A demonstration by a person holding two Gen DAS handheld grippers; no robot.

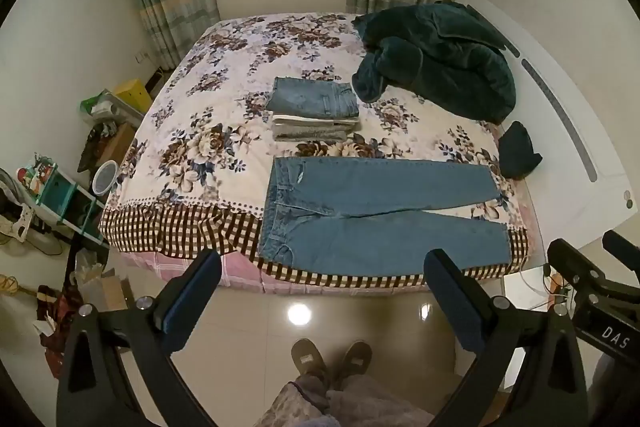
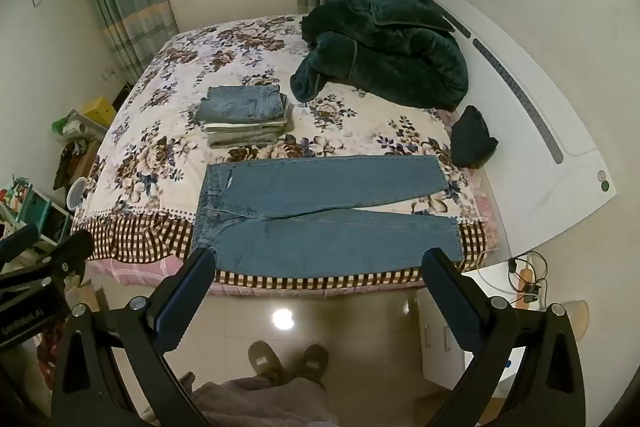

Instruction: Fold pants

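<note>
Blue jeans (image 1: 376, 215) (image 2: 320, 215) lie spread flat along the near edge of the bed, waistband to the left, both legs running right and slightly apart. My left gripper (image 1: 324, 263) hangs over the shiny floor short of the bed, jaws wide open with nothing between them. My right gripper (image 2: 320, 263) is held the same way, open and empty, its left fingertip (image 2: 202, 261) overlapping the jeans' waist corner in the picture. Each gripper shows at the edge of the other's view.
A stack of folded clothes (image 1: 316, 111) (image 2: 246, 117) sits mid-bed behind the jeans. A dark green blanket (image 1: 436, 63) is heaped at the back right, a dark bundle (image 1: 518, 151) by the white headboard (image 1: 568, 131). A person's slippered feet (image 1: 330, 359) stand below. Clutter fills the left floor.
</note>
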